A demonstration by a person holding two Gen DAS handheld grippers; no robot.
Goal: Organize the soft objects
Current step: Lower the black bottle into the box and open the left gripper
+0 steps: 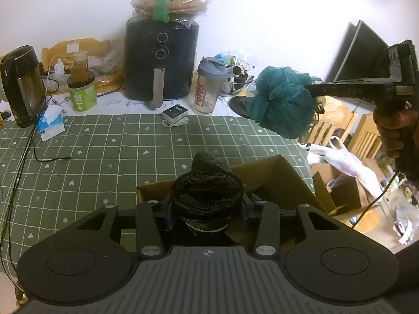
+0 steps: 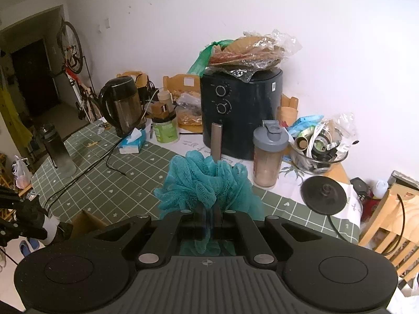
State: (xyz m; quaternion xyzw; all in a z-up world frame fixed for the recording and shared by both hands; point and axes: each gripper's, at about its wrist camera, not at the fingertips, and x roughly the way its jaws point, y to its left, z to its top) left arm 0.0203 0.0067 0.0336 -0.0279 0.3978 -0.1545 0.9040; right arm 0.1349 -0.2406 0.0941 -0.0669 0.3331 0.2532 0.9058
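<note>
- Teal mesh of the bath pouf is bunching out ahead of the right gripper; its jaws are pinching tight on a fold of the netting, so the puff is hanging in the air above the right part of the desk rather than resting on it.
- Black plastic, a roll of bin bags, is sitting between the jaws of the left gripper; they are clamping its sides, which is keeping the roll on end just over the cardboard box.
- That box is lying at the near edge of the green checked cloth, mouth up; judging by the task, it is serving as the bin for the soft things, and both grippers are hovering near it for that reason.
- Hard items, such as the air fryer, the kettle and the shaker bottle, are standing at the far side by the wall, well apart from the box.
</note>
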